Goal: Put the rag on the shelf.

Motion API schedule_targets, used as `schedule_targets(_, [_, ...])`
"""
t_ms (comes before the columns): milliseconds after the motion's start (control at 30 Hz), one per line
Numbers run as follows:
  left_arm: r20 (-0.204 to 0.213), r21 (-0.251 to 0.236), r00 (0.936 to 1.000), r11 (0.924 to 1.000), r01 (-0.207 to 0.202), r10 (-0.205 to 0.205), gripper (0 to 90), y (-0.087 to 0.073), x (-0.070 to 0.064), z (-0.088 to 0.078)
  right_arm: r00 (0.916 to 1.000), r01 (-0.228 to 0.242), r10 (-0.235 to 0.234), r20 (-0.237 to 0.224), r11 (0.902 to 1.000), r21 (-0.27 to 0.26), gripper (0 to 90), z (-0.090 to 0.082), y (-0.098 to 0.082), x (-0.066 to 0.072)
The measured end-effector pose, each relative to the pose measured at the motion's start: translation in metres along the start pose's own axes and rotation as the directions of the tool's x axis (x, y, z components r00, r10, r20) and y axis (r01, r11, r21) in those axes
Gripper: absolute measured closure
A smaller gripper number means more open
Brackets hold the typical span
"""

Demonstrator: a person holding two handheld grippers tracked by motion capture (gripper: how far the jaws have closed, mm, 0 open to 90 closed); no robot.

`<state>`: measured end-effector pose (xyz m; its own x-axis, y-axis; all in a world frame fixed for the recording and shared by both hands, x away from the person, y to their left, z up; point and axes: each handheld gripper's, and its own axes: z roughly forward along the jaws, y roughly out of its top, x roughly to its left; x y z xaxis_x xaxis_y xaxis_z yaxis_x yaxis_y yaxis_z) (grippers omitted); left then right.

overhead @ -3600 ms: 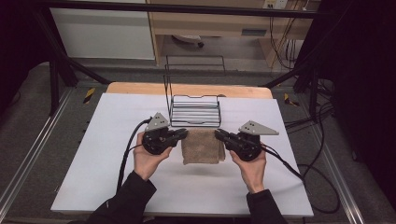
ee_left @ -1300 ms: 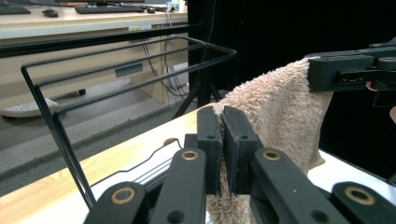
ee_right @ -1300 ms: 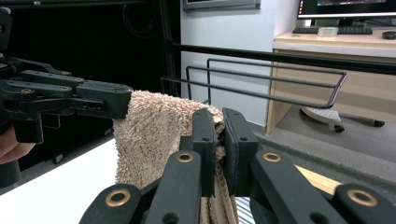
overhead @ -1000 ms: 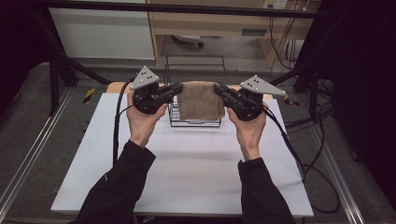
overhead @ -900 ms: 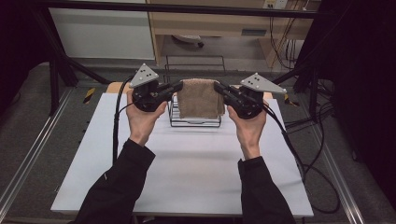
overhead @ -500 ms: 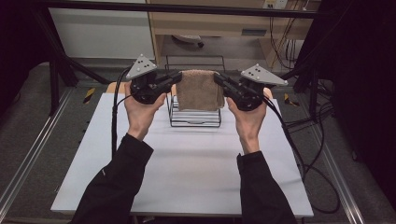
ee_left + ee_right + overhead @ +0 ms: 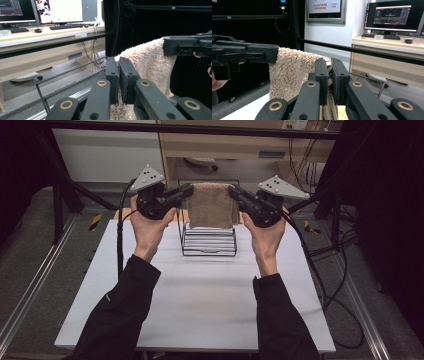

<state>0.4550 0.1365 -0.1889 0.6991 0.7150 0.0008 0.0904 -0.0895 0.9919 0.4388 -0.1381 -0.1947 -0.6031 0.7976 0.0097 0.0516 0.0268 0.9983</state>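
From above, a person's two hands each hold a gripper level over a white table [image 7: 210, 290]. The left gripper [image 7: 189, 190] and the right gripper [image 7: 233, 191] point toward each other, and a tan towel [image 7: 212, 205] hangs stretched between them, each clamped on an upper corner. A wire rack [image 7: 207, 237] stands on the table directly below the towel.

In the left gripper view, the left gripper [image 7: 118, 65] has its jaws nearly together, pinching the towel [image 7: 152, 62] edge; the right gripper [image 7: 172, 46] grips the far corner.

In the right gripper view, the right gripper [image 7: 329, 67] pinches the towel [image 7: 292, 72] the same way, and the left gripper [image 7: 273, 53] grips the far corner.
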Motion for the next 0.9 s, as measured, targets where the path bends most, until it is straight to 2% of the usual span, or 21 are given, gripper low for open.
schedule_targets(500, [-0.021, -0.03, 0.9995, 0.9993, 0.022, -0.022, 85.9, 0.011, 0.013, 0.007, 0.9999, 0.004, -0.004, 0.01, 0.9996, -0.028, 84.9, 0.016, 0.016, -0.004])
schedule_targets(667, [-0.04, -0.03, 0.9991, 0.9994, 0.014, -0.015, 85.8, 0.017, 0.019, 0.009, 1.0, -0.002, 0.002, 0.007, 0.9993, -0.036, 85.0, 0.024, 0.02, -0.006])
schedule_targets(700, [-0.029, -0.032, 0.9994, 0.9993, 0.019, -0.02, 85.9, 0.018, 0.02, 0.009, 1.0, 0.001, -0.001, 0.009, 0.9993, -0.037, 85.0, 0.025, 0.021, -0.007])
schedule_targets(900, [-0.038, -0.037, 0.9992, 0.9992, 0.014, -0.016, 85.9, 0.025, 0.026, 0.014, 0.9999, 0.001, -0.001, 0.014, 0.9991, -0.041, 85.0, 0.033, 0.028, -0.011])
